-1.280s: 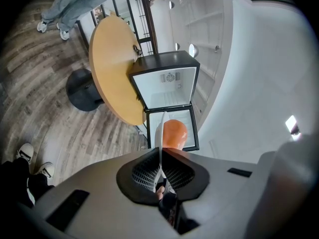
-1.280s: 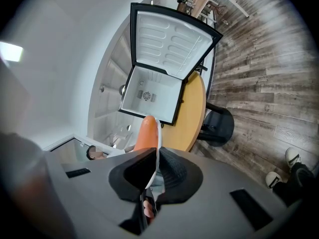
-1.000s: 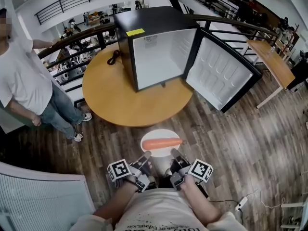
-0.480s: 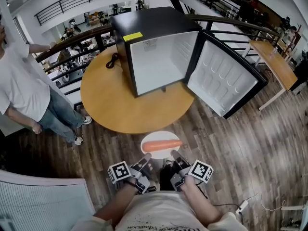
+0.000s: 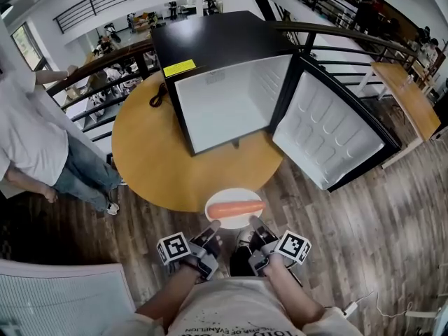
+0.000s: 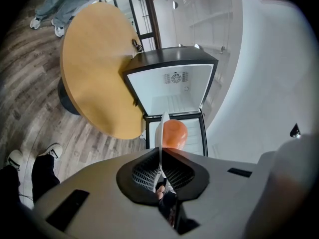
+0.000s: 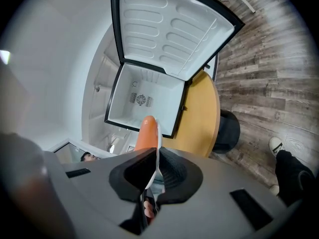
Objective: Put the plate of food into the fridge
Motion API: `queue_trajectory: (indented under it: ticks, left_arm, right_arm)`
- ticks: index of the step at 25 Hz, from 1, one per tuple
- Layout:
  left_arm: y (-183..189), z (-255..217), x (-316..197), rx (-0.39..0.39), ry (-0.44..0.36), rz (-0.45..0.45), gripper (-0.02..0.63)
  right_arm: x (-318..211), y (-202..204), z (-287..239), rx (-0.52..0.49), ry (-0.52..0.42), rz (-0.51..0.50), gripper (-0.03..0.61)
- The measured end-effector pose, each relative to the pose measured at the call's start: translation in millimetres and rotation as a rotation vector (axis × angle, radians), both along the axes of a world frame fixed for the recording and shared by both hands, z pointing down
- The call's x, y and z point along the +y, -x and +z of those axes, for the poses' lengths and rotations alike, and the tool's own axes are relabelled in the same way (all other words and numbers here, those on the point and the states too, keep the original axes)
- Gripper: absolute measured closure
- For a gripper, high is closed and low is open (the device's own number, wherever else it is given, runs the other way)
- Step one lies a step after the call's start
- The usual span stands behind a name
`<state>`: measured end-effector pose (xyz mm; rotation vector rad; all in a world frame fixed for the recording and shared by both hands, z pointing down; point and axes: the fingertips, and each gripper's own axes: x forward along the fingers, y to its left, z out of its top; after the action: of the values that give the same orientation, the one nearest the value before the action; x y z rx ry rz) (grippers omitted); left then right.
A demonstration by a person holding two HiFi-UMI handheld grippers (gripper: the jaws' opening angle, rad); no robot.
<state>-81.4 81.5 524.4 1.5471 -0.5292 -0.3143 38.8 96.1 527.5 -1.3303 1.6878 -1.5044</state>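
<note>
A white plate (image 5: pixel 234 219) carrying an orange carrot (image 5: pixel 235 208) hangs in the air just short of the round table's near edge. My left gripper (image 5: pixel 212 227) is shut on the plate's left rim, and my right gripper (image 5: pixel 256 224) is shut on its right rim. In the left gripper view the plate (image 6: pixel 160 133) shows edge-on between the jaws, with the carrot (image 6: pixel 174 133) behind it. The right gripper view shows the plate's rim (image 7: pixel 157 148) and the carrot (image 7: pixel 146 132) the same way. The black mini fridge (image 5: pixel 218 72) stands on the table, its white inside empty and its door (image 5: pixel 330 136) swung open to the right.
The fridge sits on a round wooden table (image 5: pixel 157 161). A person in a white shirt and jeans (image 5: pixel 42 145) stands at the left. A black cable (image 5: pixel 157 94) lies on the table beside the fridge. A railing (image 5: pixel 98 61) runs behind, and a wooden desk (image 5: pixel 406 93) stands far right.
The fridge and table have come closer and grown larger in the head view. The plate stays held between both grippers in the same grip.
</note>
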Motion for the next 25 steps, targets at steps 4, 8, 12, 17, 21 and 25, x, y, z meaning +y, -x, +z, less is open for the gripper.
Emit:
queue_trajectory:
  ticks: [4,8,12,17,21,25]
  left_arm:
    - [-17.6,-8.4,-35.6,0.023,-0.021,-0.031,0.581]
    - [-33.5,-9.2,-66.2,0.032,-0.019,-0.062,0.581]
    - [-52.2,-5.9,-87.9,0.021,-0.013,-0.082,0.581]
    - [-72.8,-2.0,-107.1,0.013,-0.009,-0.112,0.581]
    - [-83.8,-2.5,-118.4,0.034,-0.013,-0.130,0.581]
    - [-87.7,-2.9,-125.5,0.043,-0.023,-0.138,0.581]
  right_arm:
    - [-38.0,-16.1,-3.3,-0.002,-0.002,-0.032,0.542]
    - [-71.8,-30.7,-4.3,-0.008,-0.003,-0.059,0.543]
    - [-95.8,-50.7,-2.5,-0.008,-0.004,-0.079,0.543]
    - [-119.1,-72.4,-2.0,-0.016,-0.001,-0.102,0.543]
    - [-131.2,-81.5,-0.5,-0.018,0.000,-0.116,0.543]
    - [-138.2,-85.1,2.6,-0.015,0.004,-0.125,0.543]
